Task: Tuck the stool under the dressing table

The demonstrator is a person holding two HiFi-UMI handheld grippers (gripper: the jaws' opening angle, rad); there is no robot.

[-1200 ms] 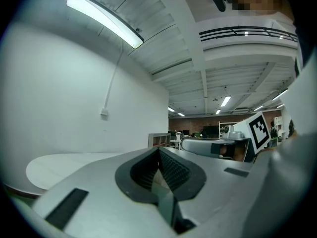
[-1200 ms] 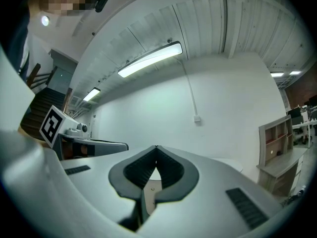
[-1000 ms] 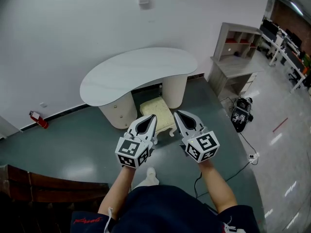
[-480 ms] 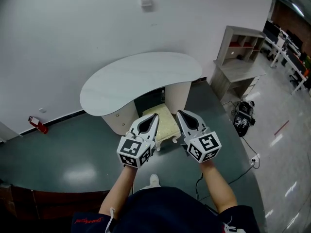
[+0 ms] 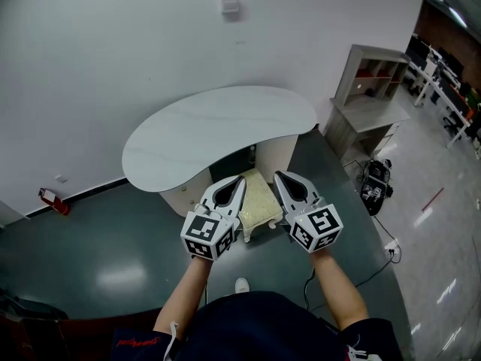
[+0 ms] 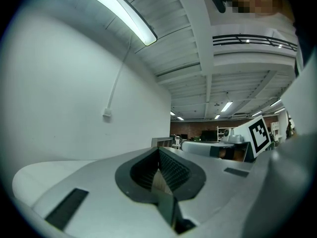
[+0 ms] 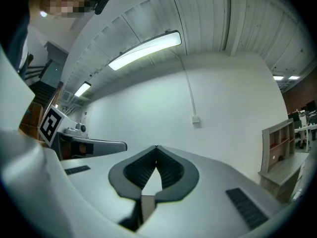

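Note:
The dressing table [image 5: 218, 126] has a white kidney-shaped top and stands against the wall. The stool [image 5: 260, 200], with a cream cushion and pale legs, stands in the gap between the table's two pedestals. Its far end is under the top's edge and its near half sticks out. My left gripper [image 5: 237, 181] and right gripper [image 5: 279, 177] hover side by side above the stool's near end, not touching it. Both are shut with nothing between the jaws. The left gripper [image 6: 159, 150] and right gripper [image 7: 156, 147] views show tips pressed together, pointing at the white wall.
A grey desk with a shelf unit [image 5: 370, 100] stands at the right. A black device [image 5: 373, 187] and a cable lie on the floor beside it. A red fire extinguisher [image 5: 49, 200] sits by the left wall. The person's shoe [image 5: 241, 285] is below the grippers.
The table and stool have drawn nearer and lower in the head view as the person stepped forward. The brown railing at lower left has left the view. Both grippers stayed shut.

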